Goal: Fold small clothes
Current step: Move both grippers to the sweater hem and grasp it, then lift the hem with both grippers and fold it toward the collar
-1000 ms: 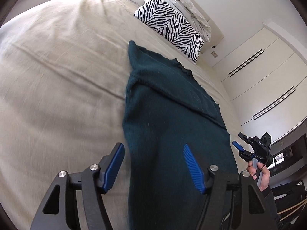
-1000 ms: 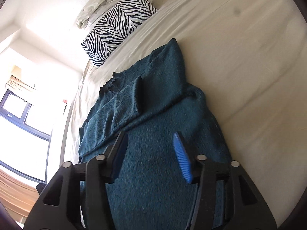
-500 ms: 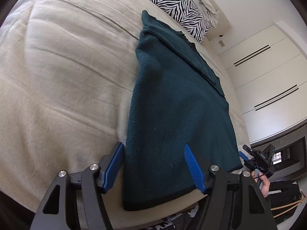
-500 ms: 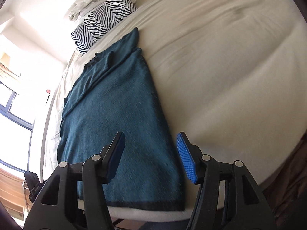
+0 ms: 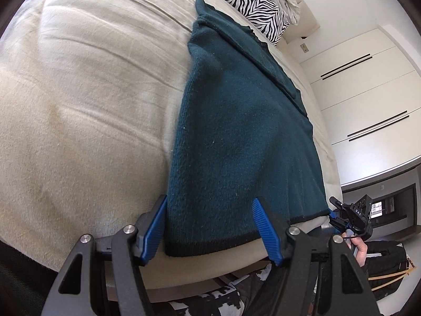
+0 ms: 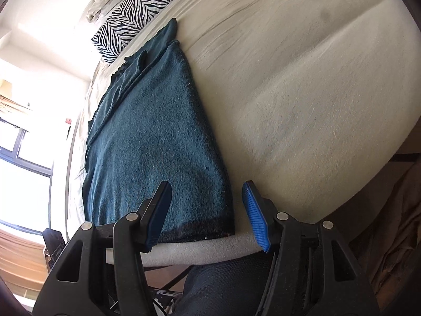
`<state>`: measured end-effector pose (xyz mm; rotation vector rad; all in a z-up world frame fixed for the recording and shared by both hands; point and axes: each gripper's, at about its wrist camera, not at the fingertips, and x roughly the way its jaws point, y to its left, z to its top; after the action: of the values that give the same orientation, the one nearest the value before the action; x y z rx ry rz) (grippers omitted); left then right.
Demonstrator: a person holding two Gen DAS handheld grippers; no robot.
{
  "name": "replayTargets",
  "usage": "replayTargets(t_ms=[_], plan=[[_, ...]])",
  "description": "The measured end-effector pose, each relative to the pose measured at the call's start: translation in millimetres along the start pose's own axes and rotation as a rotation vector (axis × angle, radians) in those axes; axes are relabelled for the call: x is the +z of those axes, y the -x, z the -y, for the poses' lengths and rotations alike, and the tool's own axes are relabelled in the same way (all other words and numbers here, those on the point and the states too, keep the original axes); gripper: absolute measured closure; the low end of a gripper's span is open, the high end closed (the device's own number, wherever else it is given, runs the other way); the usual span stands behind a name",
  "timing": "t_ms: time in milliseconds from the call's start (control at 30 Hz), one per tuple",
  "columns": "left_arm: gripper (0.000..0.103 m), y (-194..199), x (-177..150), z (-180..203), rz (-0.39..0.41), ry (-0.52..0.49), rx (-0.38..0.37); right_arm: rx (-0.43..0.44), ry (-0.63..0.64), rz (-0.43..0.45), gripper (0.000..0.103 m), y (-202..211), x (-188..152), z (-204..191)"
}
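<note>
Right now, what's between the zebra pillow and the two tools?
In both wrist views, the dark teal sweater stretches across the bed from the zebra pillow to the left tool and right tool.

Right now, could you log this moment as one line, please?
left gripper: open at hem | right gripper: open at hem corner | teal sweater: flat on bed

The teal sweater [image 5: 236, 137] is a thick knit, fuzzy and matt, with a darker ribbed hem. Under it the bed [image 5: 86, 105] wears a beige woven cover, soft and lightly creased. Each tool, left tool [image 5: 210, 226] and right tool [image 6: 208, 216], is matt black plastic with ridged blue rubbery pads and shiny metal rivets. The zebra pillow [image 6: 131, 15] looks like smooth printed cloth; the wardrobe doors [image 5: 368, 87] are smooth, satin white.
</note>
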<state>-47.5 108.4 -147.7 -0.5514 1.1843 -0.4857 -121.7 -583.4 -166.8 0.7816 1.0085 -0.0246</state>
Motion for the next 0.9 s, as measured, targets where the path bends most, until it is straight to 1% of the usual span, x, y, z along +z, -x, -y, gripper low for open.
replayTargets(t_ms=[167, 200, 233, 267, 333, 400, 667, 767, 800, 833, 867, 900], plan=[[0.036, 1.3, -1.8, -3.2, -0.015, 0.016, -0.012, 0.029, -0.026, -0.016, 0.049, 1.6, 2.4, 0.7], [0.038, 1.4, -1.8, -5.0, -0.016, 0.025, -0.016, 0.035, -0.029, -0.018, 0.049, 2.7, 1.7, 1.5], [0.043, 1.2, -1.1, -7.2, -0.016, 0.034, -0.015, 0.039, -0.031, -0.02, 0.049, 3.7, 1.0, 2.6], [0.045, 0.3, 0.5, -9.9, -0.017, 0.045, -0.013, 0.044, -0.034, -0.021, 0.05, 4.3, 1.6, 3.8], [0.054, -0.1, 2.5, -12.8, -0.019, 0.061, -0.008, 0.053, -0.043, -0.022, 0.051, 5.4, 0.8, 6.1], [0.057, 0.4, 3.1, -13.6, -0.022, 0.059, -0.003, 0.061, -0.057, -0.023, 0.052, 6.7, 2.1, 8.9], [0.058, -1.4, 3.3, -9.9, -0.029, 0.044, 0.013, 0.072, -0.071, -0.044, 0.055, 8.5, 3.8, 12.3], [0.069, -2.1, 2.8, -8.0, -0.034, 0.029, 0.042, 0.081, -0.078, -0.053, 0.065, 7.0, 4.0, 15.0], [0.081, -3.3, 2.2, -6.7, -0.038, 0.024, 0.056, 0.085, -0.084, -0.056, 0.07, 6.2, 4.5, 16.6], [0.092, -4.7, 1.5, -6.6, -0.043, 0.023, 0.068, 0.09, -0.09, -0.057, 0.071, 5.4, 5.0, 18.7], [0.095, -5.3, 0.6, -7.3, -0.044, 0.026, 0.073, 0.096, -0.094, -0.056, 0.073, 4.9, 5.7, 20.7], [0.095, -4.7, -0.2, -7.6, -0.041, 0.025, 0.07, 0.098, -0.094, -0.055, 0.081, 4.2, 5.9, 21.7]])
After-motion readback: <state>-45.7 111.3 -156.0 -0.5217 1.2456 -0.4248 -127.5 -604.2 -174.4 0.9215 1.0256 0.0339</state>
